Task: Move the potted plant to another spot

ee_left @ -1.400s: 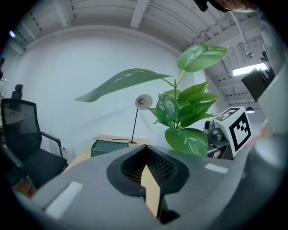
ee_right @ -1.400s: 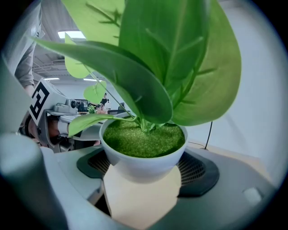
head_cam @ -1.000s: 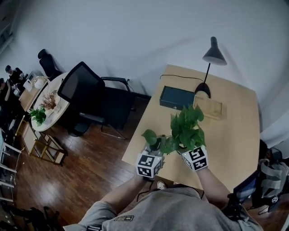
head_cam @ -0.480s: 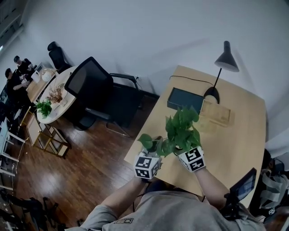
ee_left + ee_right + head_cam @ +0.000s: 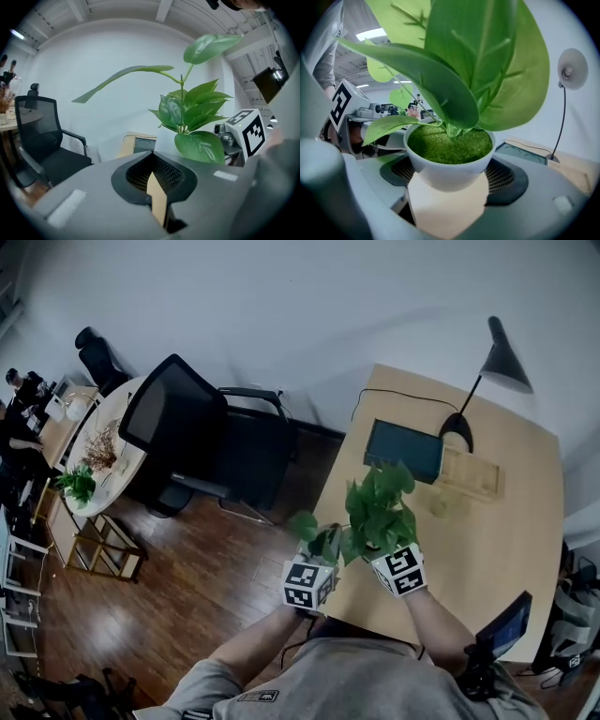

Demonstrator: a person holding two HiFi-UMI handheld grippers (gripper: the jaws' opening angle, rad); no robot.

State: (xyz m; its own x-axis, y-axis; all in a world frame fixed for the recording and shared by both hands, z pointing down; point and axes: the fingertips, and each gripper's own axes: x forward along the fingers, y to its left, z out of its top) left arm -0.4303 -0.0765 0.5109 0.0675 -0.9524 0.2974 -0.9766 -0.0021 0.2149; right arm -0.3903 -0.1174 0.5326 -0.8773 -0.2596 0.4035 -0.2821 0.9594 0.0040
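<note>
Right tool (image 5: 449,182) clamped on white-potted green leafy plant (image 5: 380,514), apparently lifted over wooden table (image 5: 506,521), near-left corner. Left tool (image 5: 157,187) closed, empty. Set-down remains.

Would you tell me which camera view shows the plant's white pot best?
The right gripper view: the pot sits close up between the jaws of the right gripper, with its rim and green filling plain to see. The head view largely hides it under the leaves. The left gripper view shows mostly leaves.
</note>
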